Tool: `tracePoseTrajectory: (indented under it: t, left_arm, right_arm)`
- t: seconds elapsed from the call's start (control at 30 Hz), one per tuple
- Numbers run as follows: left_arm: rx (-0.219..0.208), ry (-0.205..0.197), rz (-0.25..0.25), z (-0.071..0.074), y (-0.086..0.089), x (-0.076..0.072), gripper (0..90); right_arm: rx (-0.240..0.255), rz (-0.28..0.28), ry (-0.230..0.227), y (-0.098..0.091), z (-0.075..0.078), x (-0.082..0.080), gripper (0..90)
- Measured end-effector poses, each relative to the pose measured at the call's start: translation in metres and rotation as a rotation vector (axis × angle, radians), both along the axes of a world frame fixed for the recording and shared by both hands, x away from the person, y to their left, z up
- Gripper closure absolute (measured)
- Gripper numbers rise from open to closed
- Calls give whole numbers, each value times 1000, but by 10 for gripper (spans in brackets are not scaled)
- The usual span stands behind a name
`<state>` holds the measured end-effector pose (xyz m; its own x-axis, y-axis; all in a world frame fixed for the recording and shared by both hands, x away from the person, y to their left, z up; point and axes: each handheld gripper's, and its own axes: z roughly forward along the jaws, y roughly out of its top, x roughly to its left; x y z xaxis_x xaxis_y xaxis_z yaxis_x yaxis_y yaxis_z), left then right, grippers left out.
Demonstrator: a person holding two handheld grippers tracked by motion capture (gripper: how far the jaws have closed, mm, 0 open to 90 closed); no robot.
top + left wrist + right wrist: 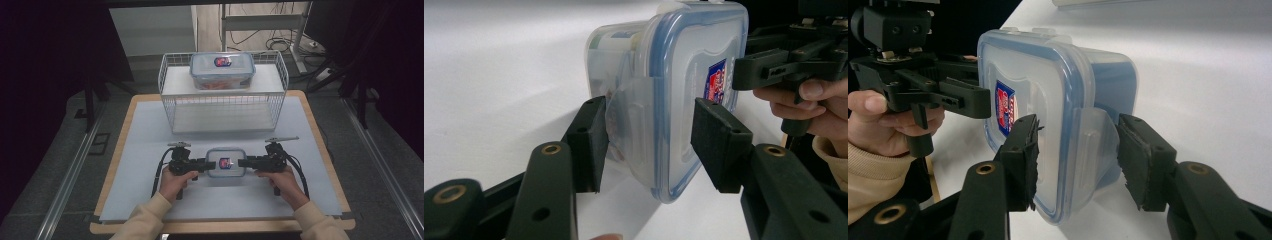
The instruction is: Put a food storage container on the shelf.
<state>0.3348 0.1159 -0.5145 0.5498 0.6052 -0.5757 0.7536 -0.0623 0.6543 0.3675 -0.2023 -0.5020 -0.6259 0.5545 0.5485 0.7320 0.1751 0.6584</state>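
Container (226, 162) label print too small to read; contents blurred behind walls.

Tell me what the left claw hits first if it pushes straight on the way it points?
Most likely the small lidded container, already between its jaws; its end latch flap comes first.

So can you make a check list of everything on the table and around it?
Surface: pale mat on a wooden table.
Job's things: small lidded box between both grippers, lid latches within the jaws.
Clutter: white wire rack carrying a bigger lidded box.
Grippers: left gripper and right gripper at the small box's two ends; pads look just off it, contact unclear.
Cables: a black cable trails from each gripper; more lie on the floor behind.
Surroundings: dark floor, metal rails, stands.
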Motion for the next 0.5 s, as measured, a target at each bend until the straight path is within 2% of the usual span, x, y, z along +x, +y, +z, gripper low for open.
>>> tracePoseTrajectory:
  t: [0.27, 0.5]
  left_arm:
    - [17, -26, -5, 10, 0, -1, 496]
    - [12, -40, -2, 15, -1, -1, 496]
  right_arm:
    - [11, 2, -22, -1, 7, -1, 523]
    - [12, 3, -40, -1, 13, -2, 523]
